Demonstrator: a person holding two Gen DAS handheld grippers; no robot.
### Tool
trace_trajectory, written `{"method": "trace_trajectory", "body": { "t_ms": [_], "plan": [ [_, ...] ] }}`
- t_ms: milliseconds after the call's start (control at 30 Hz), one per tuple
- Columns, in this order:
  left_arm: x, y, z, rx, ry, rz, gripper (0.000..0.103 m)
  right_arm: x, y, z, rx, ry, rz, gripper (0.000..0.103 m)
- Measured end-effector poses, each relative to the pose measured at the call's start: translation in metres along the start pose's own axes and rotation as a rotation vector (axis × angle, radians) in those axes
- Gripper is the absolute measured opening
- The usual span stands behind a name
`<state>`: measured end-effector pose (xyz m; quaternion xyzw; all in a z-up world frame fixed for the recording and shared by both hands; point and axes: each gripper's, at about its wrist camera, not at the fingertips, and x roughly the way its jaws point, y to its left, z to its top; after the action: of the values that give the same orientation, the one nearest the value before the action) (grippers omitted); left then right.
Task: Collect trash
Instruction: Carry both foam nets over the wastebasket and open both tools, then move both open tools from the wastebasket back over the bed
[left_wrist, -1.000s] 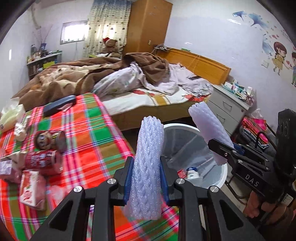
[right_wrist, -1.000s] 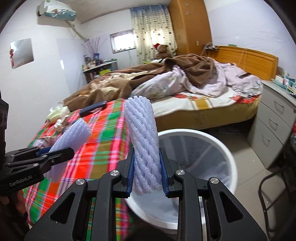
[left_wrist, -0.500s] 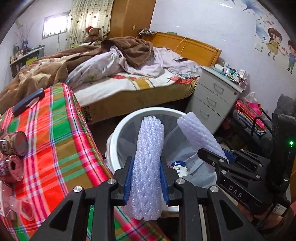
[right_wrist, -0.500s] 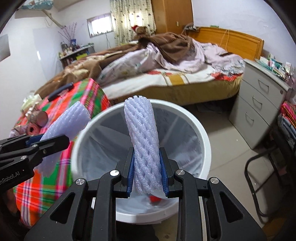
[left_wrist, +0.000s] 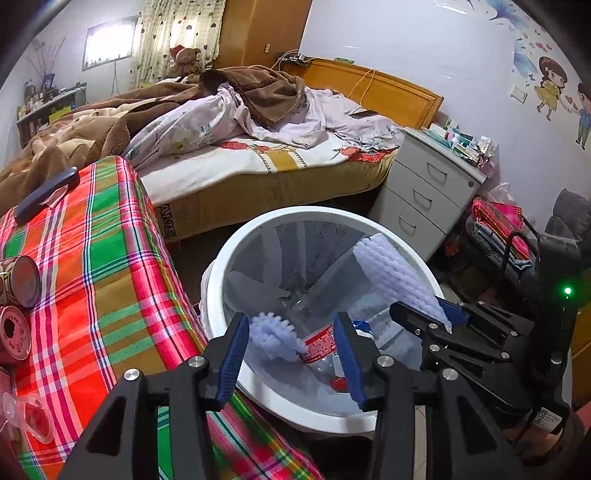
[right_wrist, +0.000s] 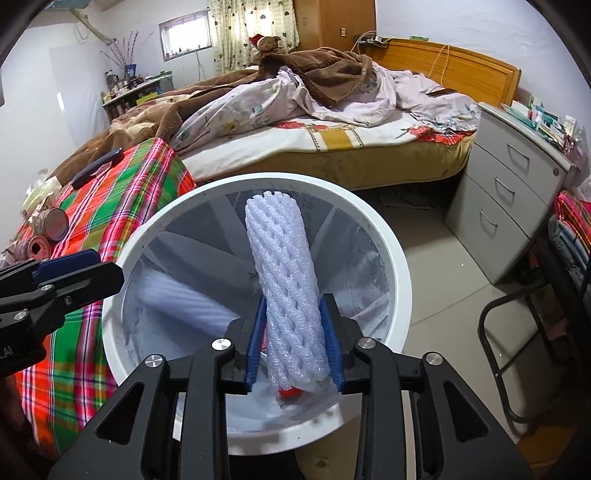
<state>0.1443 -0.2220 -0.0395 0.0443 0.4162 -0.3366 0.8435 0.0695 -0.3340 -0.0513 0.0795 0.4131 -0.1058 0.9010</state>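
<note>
A white trash bin (right_wrist: 400, 280) with a translucent grey liner holds a pale lavender foam net sleeve (right_wrist: 284, 288) with a diamond mesh pattern. The tablecloth (left_wrist: 107, 280) is plaid in red, green, tan and pink. The black gripper fingers carry blue ribbed pads (right_wrist: 330, 341).

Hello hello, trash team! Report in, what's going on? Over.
Left tongs opening, foam net dropped into white bin. Right tongs opening, second foam net between them, over bin. Nothing in the way.
</note>
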Motion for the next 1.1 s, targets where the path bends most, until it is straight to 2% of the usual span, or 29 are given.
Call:
{"method": "trace_trajectory", "body": {
  "t_ms": [67, 533, 1000, 1100],
  "plan": [
    [-0.002, 0.001, 0.0, 0.001, -0.006, -0.003, 0.048, -0.001, 0.0, -0.001, -0.001, -0.005, 0.001, 0.062],
    [-0.041, 0.028, -0.016, -0.054, -0.062, 0.03, 0.048, -0.019, 0.02, 0.004, -0.011, -0.073, 0.026, 0.062],
    [-0.112, 0.088, -0.048, -0.165, -0.17, 0.161, 0.048, -0.033, 0.072, 0.007, -0.052, -0.168, 0.142, 0.062],
    [-0.126, 0.101, -0.054, -0.183, -0.191, 0.207, 0.052, -0.034, 0.085, 0.006, -0.069, -0.178, 0.163, 0.062]
  ]
}}
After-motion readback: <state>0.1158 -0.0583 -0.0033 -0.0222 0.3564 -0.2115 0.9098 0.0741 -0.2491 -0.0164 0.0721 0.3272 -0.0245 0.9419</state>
